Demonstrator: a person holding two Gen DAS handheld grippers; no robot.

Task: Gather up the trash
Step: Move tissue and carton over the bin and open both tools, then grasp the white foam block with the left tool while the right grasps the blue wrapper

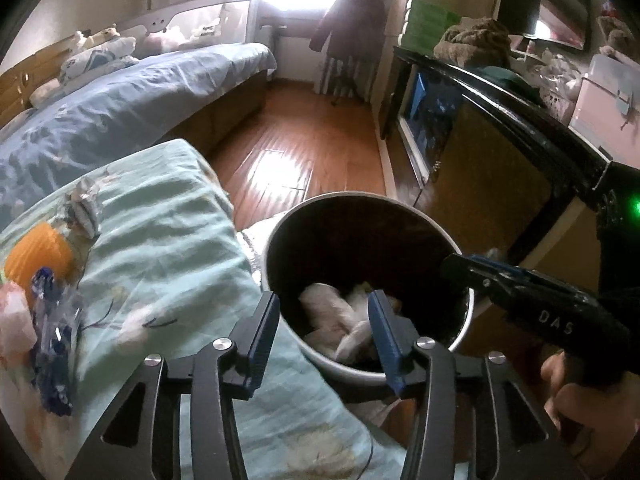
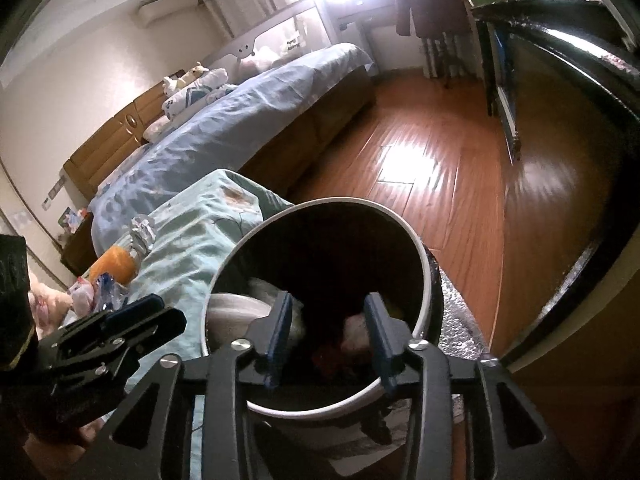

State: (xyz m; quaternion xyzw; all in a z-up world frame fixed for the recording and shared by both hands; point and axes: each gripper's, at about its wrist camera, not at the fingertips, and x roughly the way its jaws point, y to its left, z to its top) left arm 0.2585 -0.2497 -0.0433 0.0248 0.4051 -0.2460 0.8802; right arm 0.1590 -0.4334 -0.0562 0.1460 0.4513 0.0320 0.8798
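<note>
A round white trash bin [image 1: 468, 320] with a dark inside stands on the floor beside the bed; it also shows in the right wrist view [image 2: 428, 276]. Crumpled white trash [image 1: 340, 316] lies in it. My left gripper [image 1: 324, 316] is open and empty over the bin's near left rim. My right gripper [image 2: 328, 324] is open and empty over the bin's mouth; it shows in the left wrist view [image 1: 476, 270] at the bin's right rim. On the mint-green blanket [image 1: 168, 240] lie an orange object [image 1: 38, 256], a crumpled foil wrapper [image 1: 82, 208] and a blue-and-clear plastic wrapper [image 1: 52, 332].
A bed with blue bedding [image 1: 120, 104] runs along the left. Wooden floor [image 1: 296, 148] lies beyond the bin. A dark cabinet with a glossy black edge [image 1: 520, 120] stands on the right. A silver mat [image 2: 460, 328] lies by the bin.
</note>
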